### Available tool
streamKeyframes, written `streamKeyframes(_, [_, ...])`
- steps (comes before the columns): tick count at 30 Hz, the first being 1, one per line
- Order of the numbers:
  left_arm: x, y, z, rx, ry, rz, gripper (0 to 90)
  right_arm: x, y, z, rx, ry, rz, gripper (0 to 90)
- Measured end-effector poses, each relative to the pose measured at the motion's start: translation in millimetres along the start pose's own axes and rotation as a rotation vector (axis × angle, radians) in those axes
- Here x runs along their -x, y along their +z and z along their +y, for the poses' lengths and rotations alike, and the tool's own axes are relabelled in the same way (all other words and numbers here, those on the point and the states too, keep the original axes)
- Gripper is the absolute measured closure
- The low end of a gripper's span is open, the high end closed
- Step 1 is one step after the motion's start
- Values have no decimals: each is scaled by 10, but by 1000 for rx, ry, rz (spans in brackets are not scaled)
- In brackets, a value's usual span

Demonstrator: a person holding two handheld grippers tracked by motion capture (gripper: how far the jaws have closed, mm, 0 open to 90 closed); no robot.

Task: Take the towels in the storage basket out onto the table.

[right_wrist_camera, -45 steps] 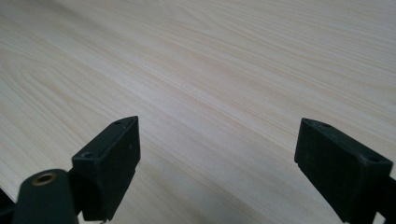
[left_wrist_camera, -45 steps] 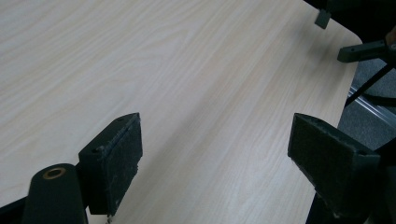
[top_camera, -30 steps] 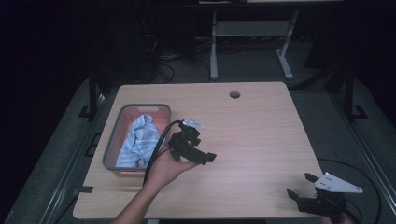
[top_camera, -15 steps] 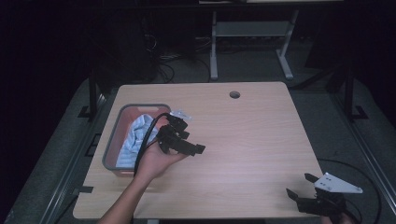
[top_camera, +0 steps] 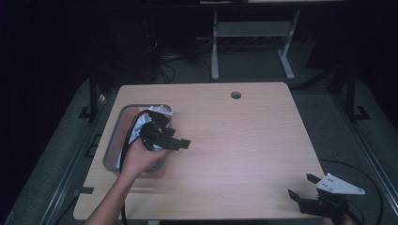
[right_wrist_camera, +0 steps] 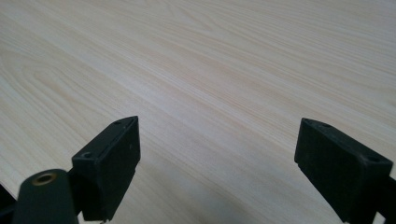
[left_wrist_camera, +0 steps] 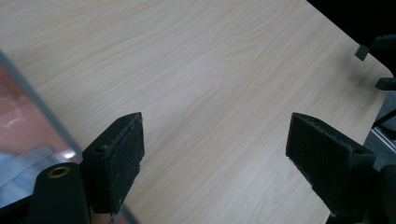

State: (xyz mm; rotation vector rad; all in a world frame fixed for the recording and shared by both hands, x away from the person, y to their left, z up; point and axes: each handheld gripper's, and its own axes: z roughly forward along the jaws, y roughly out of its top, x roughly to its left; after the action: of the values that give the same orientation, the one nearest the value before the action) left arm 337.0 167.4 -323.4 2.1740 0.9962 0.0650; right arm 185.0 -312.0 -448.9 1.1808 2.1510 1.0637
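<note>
Bare tabletop (top_camera: 234, 140) separates tray (top_camera: 112, 145) from right tool (top_camera: 305, 190).

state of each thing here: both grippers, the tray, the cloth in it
left gripper: open, empty, over the tray's right edge
right gripper: open, empty, at the table's near right corner
grey-rimmed pink tray: upright on the table, holding the cloth
light blue cloth: crumpled in the tray

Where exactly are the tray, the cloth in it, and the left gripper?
tray (top_camera: 109, 154), high view, its grey left rim.
cloth (top_camera: 162, 110), high view, its pale top edge.
left gripper (left_wrist_camera: 215, 154), left gripper view, midway between its open jaws.
</note>
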Motion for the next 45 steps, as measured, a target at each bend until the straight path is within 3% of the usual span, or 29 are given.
streamKeyframes(12, [-253, -234, -159, 14, -51, 47, 194, -9, 10, 2, -8, 0, 1, 137])
streamKeyframes(16, [-374, -317, -225, 39, -75, 68, 197, -11, 3, 3, -5, -2, -3, 137])
streamKeyframes(24, [-512, -362, -312, 30, -107, 109, 196, -16, 9, 3, -9, -7, 2, 137])
streamKeyframes(34, [-813, -378, -522, 7, -206, 173, 191, -15, 6, 2, -7, -8, 2, 137])
streamKeyframes(45, [-948, -299, -628, -51, -241, 229, 191, -31, -8, 7, 5, -22, 5, 137])
